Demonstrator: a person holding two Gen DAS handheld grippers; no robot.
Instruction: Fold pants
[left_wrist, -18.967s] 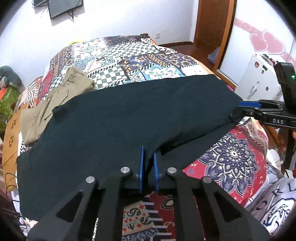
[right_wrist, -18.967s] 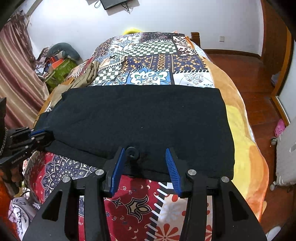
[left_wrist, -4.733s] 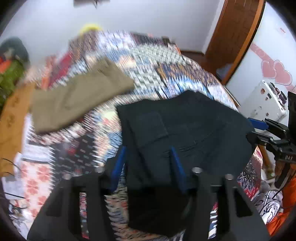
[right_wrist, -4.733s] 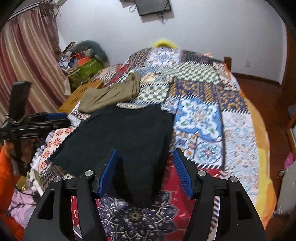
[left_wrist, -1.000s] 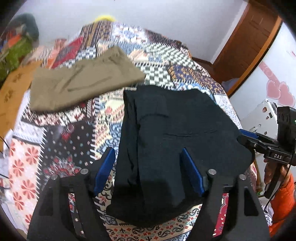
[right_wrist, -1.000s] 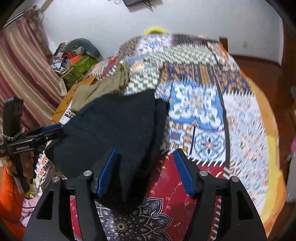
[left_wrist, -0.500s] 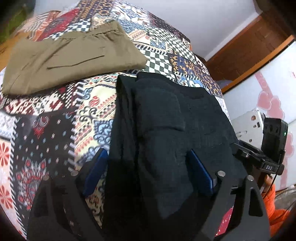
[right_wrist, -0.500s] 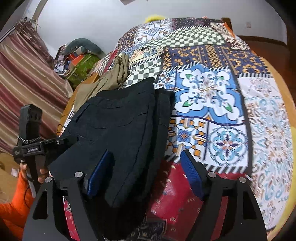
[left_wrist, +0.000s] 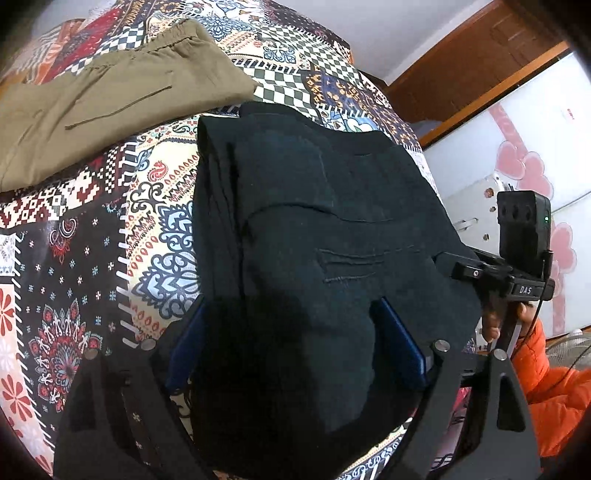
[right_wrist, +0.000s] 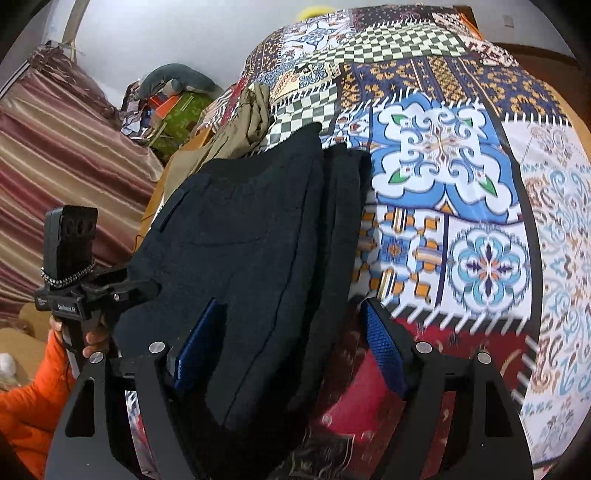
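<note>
Black pants (left_wrist: 317, 236), folded into a compact stack, lie on the bed's patchwork quilt (left_wrist: 92, 236) near its near edge; back pocket seams face up. Left hand-held gripper (left_wrist: 291, 343) points steeply down over the near end of the stack, blue pads spread wide to either side of the cloth; its jaws have just been opening, and the pants sit between them without being pinched. Right hand-held gripper (right_wrist: 291, 343) likewise tilted down at the stack's other side, jaws just opened wide: the left pad lies against dark fabric, the right pad stands clear over the red quilt patch, so no grip. In each wrist view the opposite gripper shows at the frame edge, held by a hand (right_wrist: 94, 338) with an orange sleeve (left_wrist: 546, 373). Olive-khaki pants (left_wrist: 107, 99), folded, lie farther up the bed, apart from the black pair. Striped curtain (right_wrist: 55, 155) at left in the right wrist view.
</note>
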